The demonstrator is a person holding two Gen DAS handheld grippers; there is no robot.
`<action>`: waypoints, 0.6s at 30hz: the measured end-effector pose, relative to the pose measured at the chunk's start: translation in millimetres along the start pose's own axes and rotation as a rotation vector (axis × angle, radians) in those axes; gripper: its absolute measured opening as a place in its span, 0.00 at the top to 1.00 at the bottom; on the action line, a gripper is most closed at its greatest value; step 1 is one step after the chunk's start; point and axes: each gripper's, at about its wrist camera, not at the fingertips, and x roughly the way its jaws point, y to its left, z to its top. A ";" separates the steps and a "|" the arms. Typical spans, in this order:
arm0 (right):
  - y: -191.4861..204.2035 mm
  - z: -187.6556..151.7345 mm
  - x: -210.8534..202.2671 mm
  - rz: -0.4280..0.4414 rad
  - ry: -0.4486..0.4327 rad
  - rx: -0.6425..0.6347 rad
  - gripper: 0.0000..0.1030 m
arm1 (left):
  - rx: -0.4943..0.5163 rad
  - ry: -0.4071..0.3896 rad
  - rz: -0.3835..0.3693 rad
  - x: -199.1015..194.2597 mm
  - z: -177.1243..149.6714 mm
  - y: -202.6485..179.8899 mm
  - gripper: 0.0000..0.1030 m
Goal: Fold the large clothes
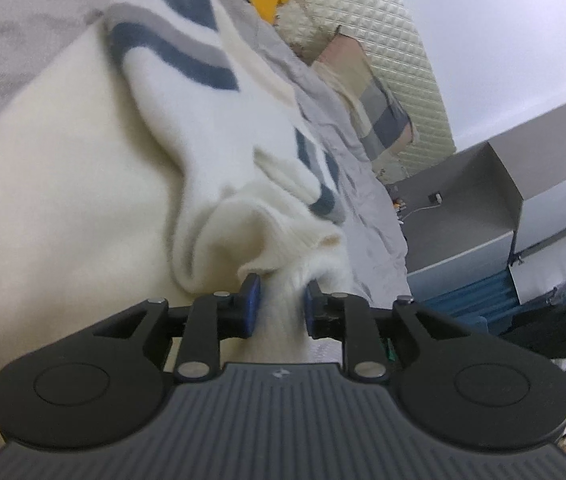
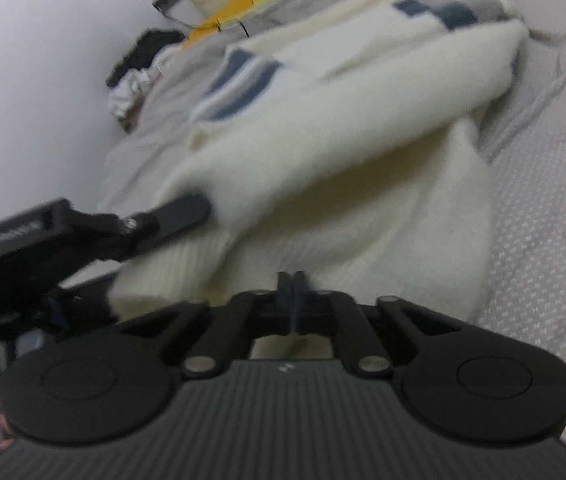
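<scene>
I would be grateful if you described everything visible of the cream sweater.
The cream sweater looks fluffy and knitted, with blue and grey stripes and ribbed edging. It lies partly folded and bunched on the grey bedsheet. A gathered fold sits between the fingers of the left gripper, lifted off the layer beneath. The right gripper is shut just at its near edge, seemingly holding nothing.

Both wrist views close, angled down over bed; both share cream sweater.
</scene>
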 end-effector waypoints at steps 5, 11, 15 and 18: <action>-11.2 2.7 -59.1 -0.023 -0.173 0.105 0.97 | 0.068 -0.002 -0.034 -7.2 -6.4 -11.4 0.63; -38.3 -3.9 -72.8 -0.057 -0.136 0.233 0.97 | 0.209 0.062 0.087 3.6 -21.2 -23.8 0.68; -24.1 -6.6 -55.6 -0.037 -0.044 0.140 0.93 | 0.197 0.053 0.136 4.1 -24.2 -19.1 0.88; -4.3 -12.2 -52.0 -0.056 -0.033 0.025 0.68 | 0.122 0.028 0.049 -5.3 -17.0 -14.4 0.91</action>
